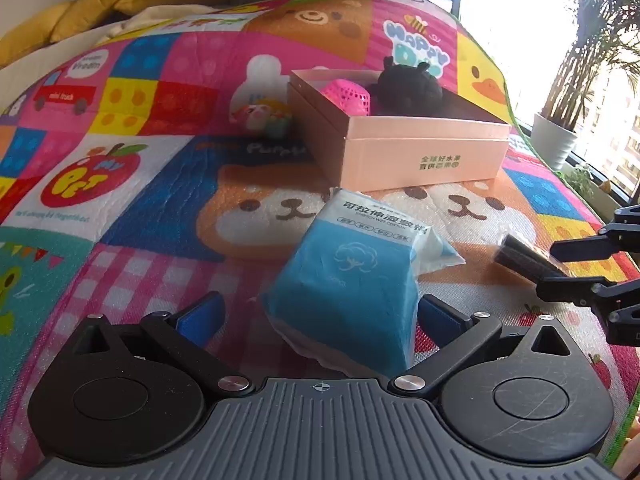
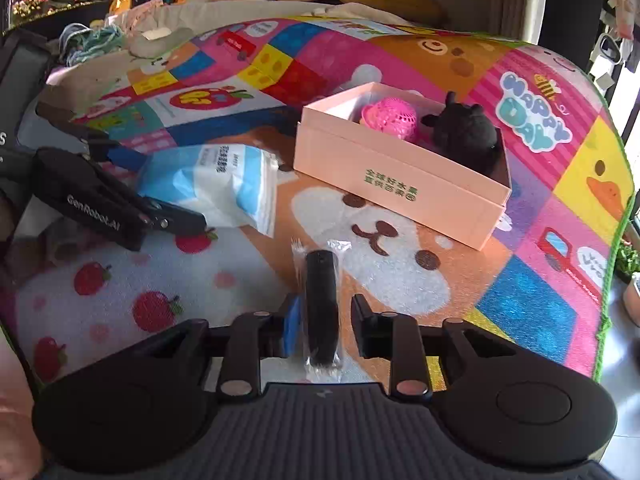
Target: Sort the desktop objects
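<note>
Right gripper [image 2: 324,326] near mat's [image 2: 520,304] front edge, jaws straddling black stick [image 2: 322,304] in clear wrap, gaps both sides, no firm pinch yet. Risk: slick wrap slips, stick rolls out. Stick's long axis points away toward box [image 2: 400,184]. Left gripper [image 1: 320,320] wide open around blue pack [image 1: 352,280], only one pad near it; pack could tip.

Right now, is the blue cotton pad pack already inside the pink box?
No, the blue pack lies on the mat outside the pink box, between the left gripper's fingers.
</note>
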### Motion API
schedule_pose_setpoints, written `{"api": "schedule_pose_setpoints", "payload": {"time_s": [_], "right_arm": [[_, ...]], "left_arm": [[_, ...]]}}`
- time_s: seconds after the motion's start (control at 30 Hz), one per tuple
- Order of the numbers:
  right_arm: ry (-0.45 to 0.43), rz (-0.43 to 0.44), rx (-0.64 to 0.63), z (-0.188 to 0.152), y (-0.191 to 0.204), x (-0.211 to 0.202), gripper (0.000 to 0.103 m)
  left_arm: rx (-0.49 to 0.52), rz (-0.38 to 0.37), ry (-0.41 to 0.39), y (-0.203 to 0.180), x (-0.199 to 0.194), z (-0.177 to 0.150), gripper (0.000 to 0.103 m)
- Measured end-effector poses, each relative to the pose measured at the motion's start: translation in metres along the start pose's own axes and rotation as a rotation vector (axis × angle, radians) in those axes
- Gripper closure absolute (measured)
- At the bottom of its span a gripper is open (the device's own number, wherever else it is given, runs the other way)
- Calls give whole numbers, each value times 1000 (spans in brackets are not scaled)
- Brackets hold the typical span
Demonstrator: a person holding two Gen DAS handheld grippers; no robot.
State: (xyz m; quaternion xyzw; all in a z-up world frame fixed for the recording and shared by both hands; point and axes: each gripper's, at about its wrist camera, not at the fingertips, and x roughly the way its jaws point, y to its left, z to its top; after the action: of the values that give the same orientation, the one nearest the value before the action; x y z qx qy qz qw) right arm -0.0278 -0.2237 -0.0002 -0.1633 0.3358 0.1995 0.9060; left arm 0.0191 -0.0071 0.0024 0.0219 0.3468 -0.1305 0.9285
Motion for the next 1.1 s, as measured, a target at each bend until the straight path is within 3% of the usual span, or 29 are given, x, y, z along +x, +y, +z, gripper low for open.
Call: {"api": "schedule_pose_setpoints", "payload": {"time_s": [0.1,0.27,0.33,0.4,0.5,0.6,0.87,0.97,1.1], "right_arm": [[11,-106,-31,-10,-8,-2,38],[-8,-346,-8,-14,-30,5,16],[-4,-349,68,-14,-40,7,12],[-9,-271,179,-14,-50,5,0],[-16,-93,365,-16,-62,1,0],[18,0,480,-18,-67,12,0],[-20,-39,574,-22,-63,15,0],[-13,-60,540,-19,-55,16,0],[3,-144,551,-8,-44,24,0]], "left_arm": [[1,1,0,0,0,0,0],[0,0,0,0,0,0,0],[0,0,0,-1,0,0,0],[1,1,0,-1,0,0,0],[1,1,1,-1,0,0,0],[1,1,0,-1,0,0,0],[4,4,2,-2,1,0,0],[4,4,2,-2,1,0,0],[5,4,2,-2,0,0,0]]}}
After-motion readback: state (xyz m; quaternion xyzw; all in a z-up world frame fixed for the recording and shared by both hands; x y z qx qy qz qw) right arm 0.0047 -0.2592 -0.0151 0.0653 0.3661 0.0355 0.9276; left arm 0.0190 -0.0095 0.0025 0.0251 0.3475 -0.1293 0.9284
